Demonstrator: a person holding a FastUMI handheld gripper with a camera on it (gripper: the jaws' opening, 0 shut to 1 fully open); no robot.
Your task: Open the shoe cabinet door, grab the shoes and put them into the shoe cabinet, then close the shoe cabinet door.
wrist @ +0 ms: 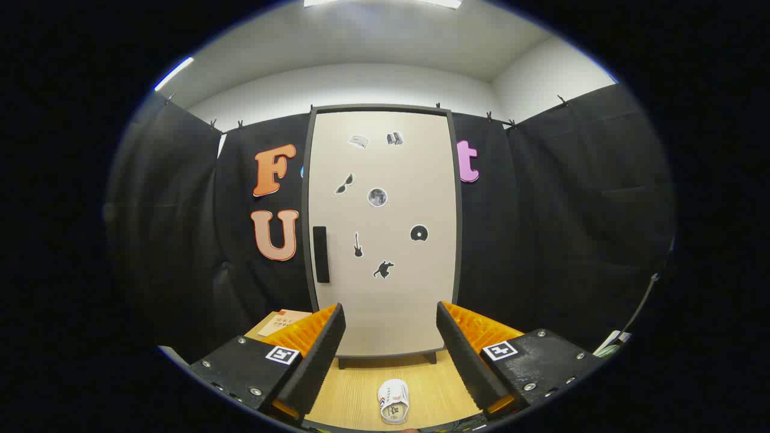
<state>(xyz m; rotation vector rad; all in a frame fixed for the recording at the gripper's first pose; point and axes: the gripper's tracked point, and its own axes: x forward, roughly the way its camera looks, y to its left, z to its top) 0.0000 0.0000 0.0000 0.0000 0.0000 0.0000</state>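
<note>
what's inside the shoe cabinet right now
Cannot tell: the shoe cabinet door is closed, hiding the inside. A white shoe lies on the floor between the open gripper jaws.

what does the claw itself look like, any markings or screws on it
The claw has two long flat fingers with finely ribbed inner pads. Each finger sits on a blocky mount with ridged sides. Each mount's top plate carries a square black-and-white marker tag and several small round screws. No cables or sleeve visible.
</note>
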